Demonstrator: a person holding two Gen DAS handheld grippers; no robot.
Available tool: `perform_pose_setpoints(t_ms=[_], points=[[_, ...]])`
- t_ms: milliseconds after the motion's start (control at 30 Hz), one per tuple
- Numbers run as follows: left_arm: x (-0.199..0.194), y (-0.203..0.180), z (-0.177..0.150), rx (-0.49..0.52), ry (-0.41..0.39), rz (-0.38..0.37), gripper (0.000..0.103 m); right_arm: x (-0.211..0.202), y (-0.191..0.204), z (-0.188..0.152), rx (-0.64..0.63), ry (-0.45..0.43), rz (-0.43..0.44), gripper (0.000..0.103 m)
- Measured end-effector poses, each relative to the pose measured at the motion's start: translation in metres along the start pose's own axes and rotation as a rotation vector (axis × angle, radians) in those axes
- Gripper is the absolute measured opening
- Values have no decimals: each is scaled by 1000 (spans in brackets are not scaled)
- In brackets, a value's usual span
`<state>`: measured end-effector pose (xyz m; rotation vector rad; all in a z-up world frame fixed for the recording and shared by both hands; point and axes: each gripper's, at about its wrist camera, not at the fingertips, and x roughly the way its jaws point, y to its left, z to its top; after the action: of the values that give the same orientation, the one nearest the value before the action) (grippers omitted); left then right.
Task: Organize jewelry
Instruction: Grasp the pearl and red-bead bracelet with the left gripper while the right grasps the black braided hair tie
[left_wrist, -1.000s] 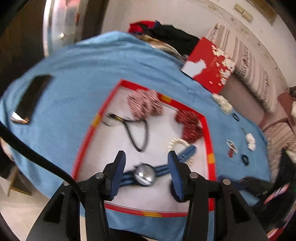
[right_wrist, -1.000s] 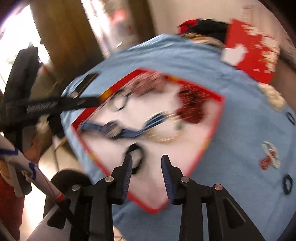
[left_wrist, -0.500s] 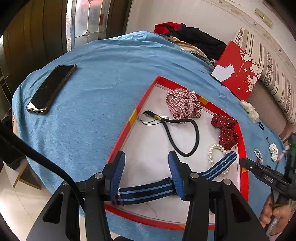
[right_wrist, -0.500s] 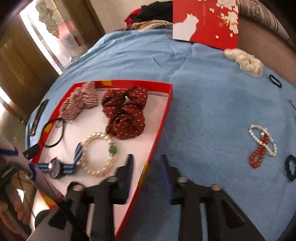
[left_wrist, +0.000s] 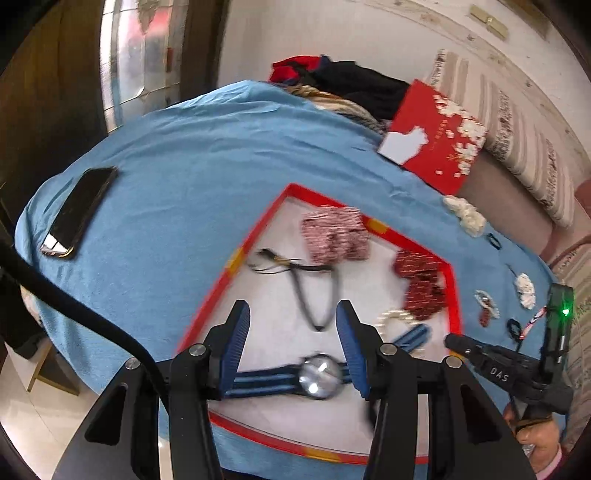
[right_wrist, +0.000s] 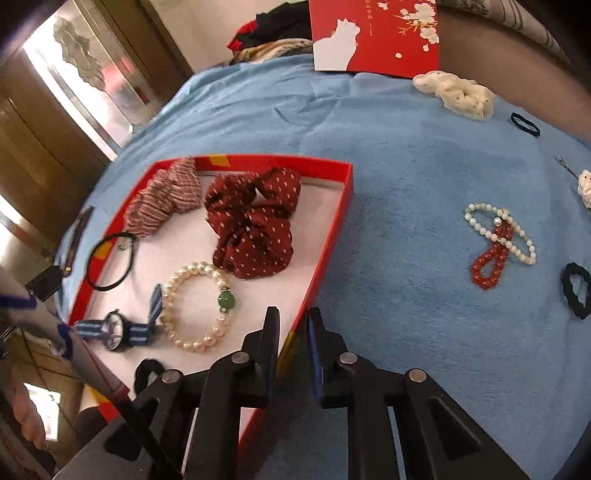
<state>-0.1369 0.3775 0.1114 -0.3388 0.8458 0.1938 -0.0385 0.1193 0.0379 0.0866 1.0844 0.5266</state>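
A red-rimmed tray (right_wrist: 334, 225) with a white floor lies on a blue cloth. In it are a blue-striped watch (left_wrist: 317, 376), a pearl bracelet with a green bead (right_wrist: 197, 306), a dark red dotted scrunchie (right_wrist: 255, 227), a plaid scrunchie (left_wrist: 334, 234) and a black hair tie (right_wrist: 110, 260). My left gripper (left_wrist: 291, 345) is open and empty, just above the watch. My right gripper (right_wrist: 293, 345) is open by a narrow gap and empty, over the tray's near right rim. A red and white bead bracelet pair (right_wrist: 496, 245) lies on the cloth to the right.
A black phone (left_wrist: 79, 210) lies on the cloth at the left. A red gift box (right_wrist: 373, 35) stands at the back. A cream scrunchie (right_wrist: 456, 94), small black hair ties (right_wrist: 574, 290) and a white flower clip (left_wrist: 524, 290) lie on the cloth at the right.
My left gripper has let go of the watch, which now lies flat in the tray, and has drawn back a little. My right gripper swung right, away from the tray's middle to its right rim.
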Motion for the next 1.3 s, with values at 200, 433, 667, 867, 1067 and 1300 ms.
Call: perform_pose_setpoints(t_ms=[200, 433, 667, 867, 1067, 1300], points=[[-13, -67, -5, 115, 2, -100, 58, -64, -59, -19, 38, -92, -1, 29], [17, -163, -25, 261, 101, -202, 58, -124, -172, -47, 127, -135, -209, 32], [80, -242, -37, 297, 254, -275, 58, -137, -227, -57, 228, -159, -227, 34], [127, -274, -26, 258, 312, -301, 58, -113, -230, -39, 250, -159, -179, 35], [168, -286, -6, 251, 352, -277, 58, -90, -230, -24, 256, -157, -185, 35], [204, -291, -1, 256, 410, -311, 42, -82, -237, -20, 267, -160, -197, 35]])
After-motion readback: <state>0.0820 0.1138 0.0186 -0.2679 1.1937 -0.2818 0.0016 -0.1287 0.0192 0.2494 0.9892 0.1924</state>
